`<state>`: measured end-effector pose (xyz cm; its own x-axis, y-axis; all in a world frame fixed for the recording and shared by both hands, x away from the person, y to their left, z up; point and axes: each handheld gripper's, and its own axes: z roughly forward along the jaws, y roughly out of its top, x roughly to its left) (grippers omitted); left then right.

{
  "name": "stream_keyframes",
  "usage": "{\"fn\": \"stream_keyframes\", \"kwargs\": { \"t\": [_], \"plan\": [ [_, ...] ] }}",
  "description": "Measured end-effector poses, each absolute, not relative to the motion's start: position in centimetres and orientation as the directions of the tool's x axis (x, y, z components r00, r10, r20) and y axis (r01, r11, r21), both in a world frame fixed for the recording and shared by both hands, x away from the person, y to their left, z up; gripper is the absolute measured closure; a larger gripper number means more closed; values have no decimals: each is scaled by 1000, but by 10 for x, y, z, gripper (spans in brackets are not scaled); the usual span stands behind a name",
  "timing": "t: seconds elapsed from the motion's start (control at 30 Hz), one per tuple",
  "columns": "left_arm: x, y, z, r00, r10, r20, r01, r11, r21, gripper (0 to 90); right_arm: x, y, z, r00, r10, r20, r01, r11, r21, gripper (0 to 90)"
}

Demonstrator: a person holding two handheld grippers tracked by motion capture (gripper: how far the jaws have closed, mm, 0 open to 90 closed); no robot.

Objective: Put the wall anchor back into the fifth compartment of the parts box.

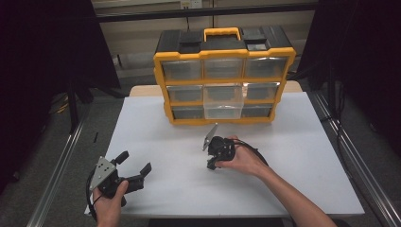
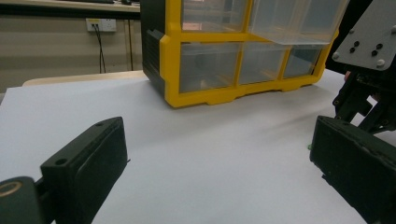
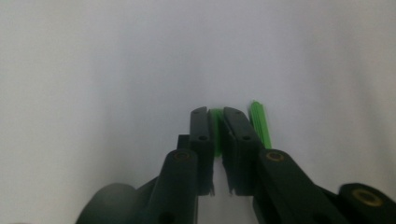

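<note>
Matt white table (image 1: 302,156); glossy yellow plastic organizer (image 1: 224,75), clear drawers; matt black tongs (image 3: 219,140).

No legible text or labels

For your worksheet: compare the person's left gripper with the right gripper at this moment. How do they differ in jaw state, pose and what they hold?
The left gripper has its jaws wide apart with nothing between them; the right gripper has its jaws shut on a thin green piece.
The left gripper lies nearly level over the white table, jaws aimed toward the yellow drawer organizer; the right gripper points down at the table.
Both are black, hand-held and carry a grey plate.
</note>
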<state>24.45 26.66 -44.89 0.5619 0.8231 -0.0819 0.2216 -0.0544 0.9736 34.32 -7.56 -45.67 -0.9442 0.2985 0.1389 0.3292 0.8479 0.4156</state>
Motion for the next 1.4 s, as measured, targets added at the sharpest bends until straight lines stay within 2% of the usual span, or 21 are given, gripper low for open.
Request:
{"fn": "stream_keyframes", "kwargs": {
  "t": [0.33,0.4,0.43,0.47,0.5,0.8,1.07,1.13,1.23,1.3,1.4],
  "plan": [
    [245,266,-449,570,817,-87,226,-54,973,41,343,-80,-454,-937,315,152,349,826,442,851],
    [244,265,-449,566,819,-99,225,-38,974,41,342,-87,-447,-937,313,156,349,803,483,851],
    [244,268,-448,566,822,-64,221,-77,972,41,342,-87,-447,-937,313,156,349,803,483,851],
    [244,267,-449,574,814,-88,222,-51,974,41,341,-90,-444,-937,312,158,349,792,502,851],
    [244,267,-448,572,815,-86,221,-52,974,41,342,-94,-440,-944,293,152,327,765,555,851],
    [243,268,-448,563,821,-96,215,-34,976,41,337,-110,-422,-945,274,177,319,661,679,851],
    [247,269,-450,552,827,-107,217,-18,976,41,332,-121,-404,-948,276,162,300,594,746,851],
    [246,271,-450,559,825,-85,219,-48,975,41,331,-124,-400,-948,273,162,296,575,763,851],
    [246,267,-450,549,828,-115,223,-13,975,41,330,-127,-395,-951,267,153,284,568,772,851],
    [246,269,-449,563,822,-89,221,-46,974,41,331,-129,-390,-951,267,154,281,552,785,851],
    [246,270,-448,553,828,-97,216,-29,976,41,331,-132,-386,-953,269,143,273,546,792,851]
  ]
}}
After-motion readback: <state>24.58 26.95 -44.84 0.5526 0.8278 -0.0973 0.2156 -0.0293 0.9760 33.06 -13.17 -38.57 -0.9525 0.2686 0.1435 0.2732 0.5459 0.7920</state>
